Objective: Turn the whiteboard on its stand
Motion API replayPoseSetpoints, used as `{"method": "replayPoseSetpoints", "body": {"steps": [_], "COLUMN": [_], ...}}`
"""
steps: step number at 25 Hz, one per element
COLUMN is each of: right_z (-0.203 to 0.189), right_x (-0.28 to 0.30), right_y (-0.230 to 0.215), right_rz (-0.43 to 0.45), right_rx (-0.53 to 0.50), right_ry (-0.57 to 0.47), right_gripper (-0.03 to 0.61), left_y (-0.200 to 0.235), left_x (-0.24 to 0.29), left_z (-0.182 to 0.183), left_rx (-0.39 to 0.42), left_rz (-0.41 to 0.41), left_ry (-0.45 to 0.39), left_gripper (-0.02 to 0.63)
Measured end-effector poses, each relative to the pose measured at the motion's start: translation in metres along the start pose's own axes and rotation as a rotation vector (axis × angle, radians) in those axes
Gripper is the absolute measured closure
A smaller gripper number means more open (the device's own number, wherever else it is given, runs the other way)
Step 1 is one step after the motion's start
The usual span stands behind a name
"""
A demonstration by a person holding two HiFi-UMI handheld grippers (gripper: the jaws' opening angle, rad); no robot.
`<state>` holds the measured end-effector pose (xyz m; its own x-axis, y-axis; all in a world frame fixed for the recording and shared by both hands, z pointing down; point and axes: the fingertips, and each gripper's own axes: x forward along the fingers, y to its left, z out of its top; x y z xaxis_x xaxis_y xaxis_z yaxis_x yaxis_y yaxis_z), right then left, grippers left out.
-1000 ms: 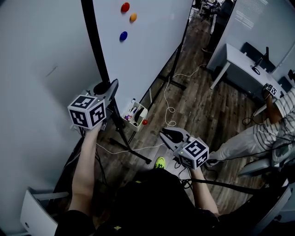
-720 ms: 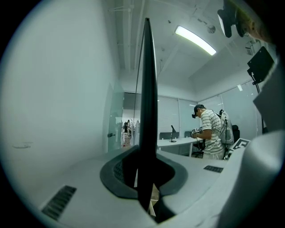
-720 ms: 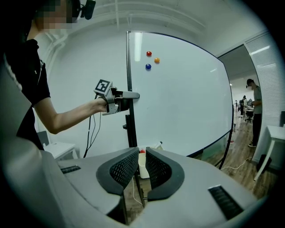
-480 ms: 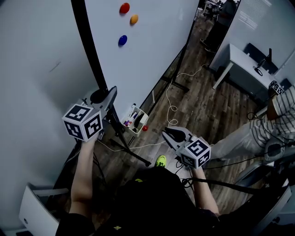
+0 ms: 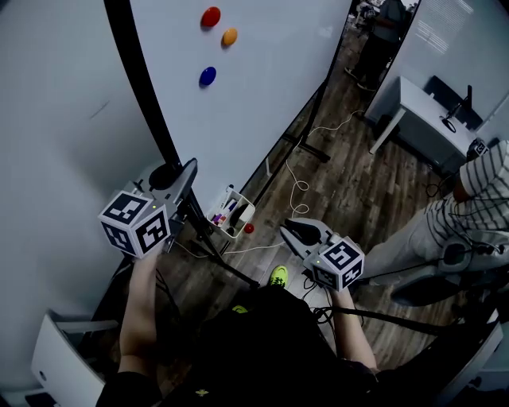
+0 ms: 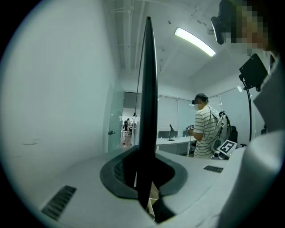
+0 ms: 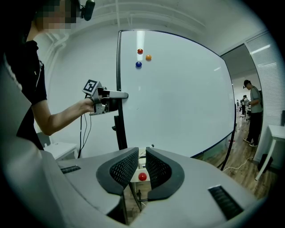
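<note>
— As the left gripper (image 5: 188, 170) sits now, what's in it?
— The frame (image 6: 148, 89). My jaws are closed down on the black strip at the whiteboard's (image 5: 262, 79) left edge. It runs upright straight through the gap, with a pad pressed on either side. The grip is low on the edge, a little above the tray (image 5: 221, 223).
— And where does the board lie from there?
— The white face spreads away to the right of my jaws, and the grey wall (image 5: 48, 119) lies to the left. Three magnets are high up on the face: red (image 5: 210, 16), orange (image 5: 229, 36) and blue (image 5: 207, 76).
— What about the right gripper (image 5: 289, 232)?
— Its jaws stand a narrow slit apart with nothing between them. It hangs low over the wood floor (image 5: 342, 175), well apart from the board, and points toward the lower part of the face.
— So what's the red spot in the slit?
— That's a red ball (image 7: 142, 177) by the tray, far beyond the pads, only seen through the gap.
— And the stand?
— One black leg (image 5: 231, 266) runs across the floor between the two grippers. My right touches neither the leg nor the board.
</note>
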<state>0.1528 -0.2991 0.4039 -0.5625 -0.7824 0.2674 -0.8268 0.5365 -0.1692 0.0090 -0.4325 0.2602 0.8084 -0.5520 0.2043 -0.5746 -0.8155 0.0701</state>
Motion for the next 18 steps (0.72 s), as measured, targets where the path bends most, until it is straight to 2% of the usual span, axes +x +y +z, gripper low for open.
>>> {"method": "replayPoseSetpoints", "body": {"steps": [9,18], "right_z": [-0.009,-0.008], "right_x": [0.013,0.013], "right_y": [0.003,0.009], "right_rz": [0.012,0.022], "right_rx": [0.002,0.013], "right_ry": [0.002,0.009], "right_gripper": [0.515,0.515], "left_y": [0.006,0.003], "left_x": [0.003,0.0], "left_z": [-0.008,-0.001], "left_rx": [0.0,0.097], "left_rz": [0.001,0.022], "left_ry": [-0.052,-0.124], "left_gripper": [0.563,0.561]}}
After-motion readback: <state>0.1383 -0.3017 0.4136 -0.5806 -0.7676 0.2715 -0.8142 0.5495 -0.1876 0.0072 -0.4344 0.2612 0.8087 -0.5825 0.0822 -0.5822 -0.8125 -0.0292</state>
